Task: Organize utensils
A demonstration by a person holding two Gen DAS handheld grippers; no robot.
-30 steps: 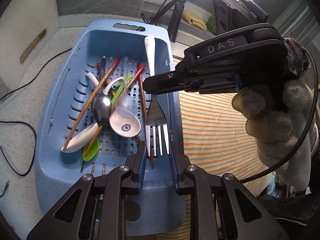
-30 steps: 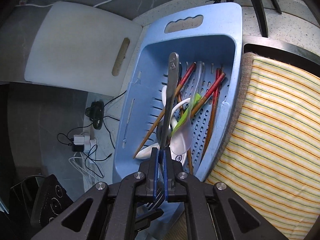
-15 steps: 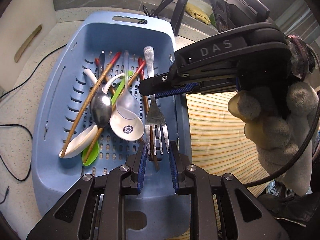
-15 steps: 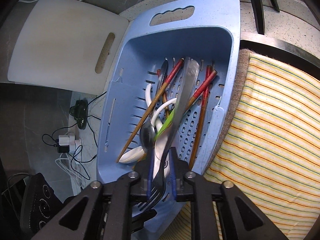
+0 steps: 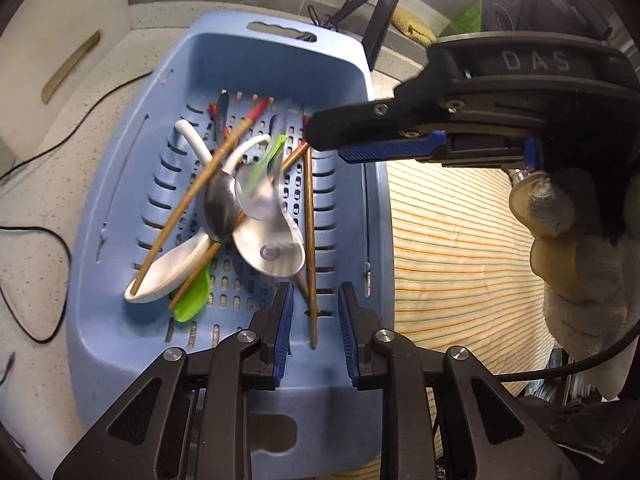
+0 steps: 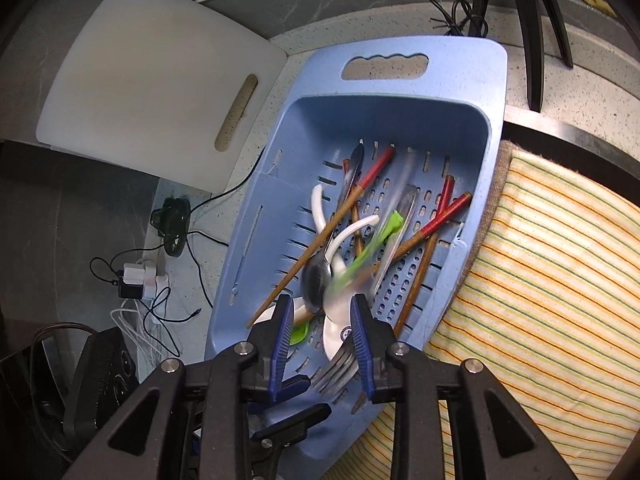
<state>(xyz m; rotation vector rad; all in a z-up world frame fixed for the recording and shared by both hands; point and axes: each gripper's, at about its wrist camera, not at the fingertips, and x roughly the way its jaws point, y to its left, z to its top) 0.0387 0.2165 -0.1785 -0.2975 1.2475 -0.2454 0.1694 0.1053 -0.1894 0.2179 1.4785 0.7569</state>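
Several spoons, chopsticks and a blurred fork (image 6: 336, 368) fill the blue basket (image 5: 132, 184); both grippers' fingers released.

Raised letters "DAS" readable on the black plastic body of the right gripper (image 5: 362, 140), seen from the left wrist view, above its blue ribbed pad. Small round dark-blue emblem printed inside the bowl of the white ceramic soup spoon (image 6: 340, 330) in the pale blue perforated plastic basket (image 6: 400, 112); its lettering too small and blurred to read. Nothing else legible.
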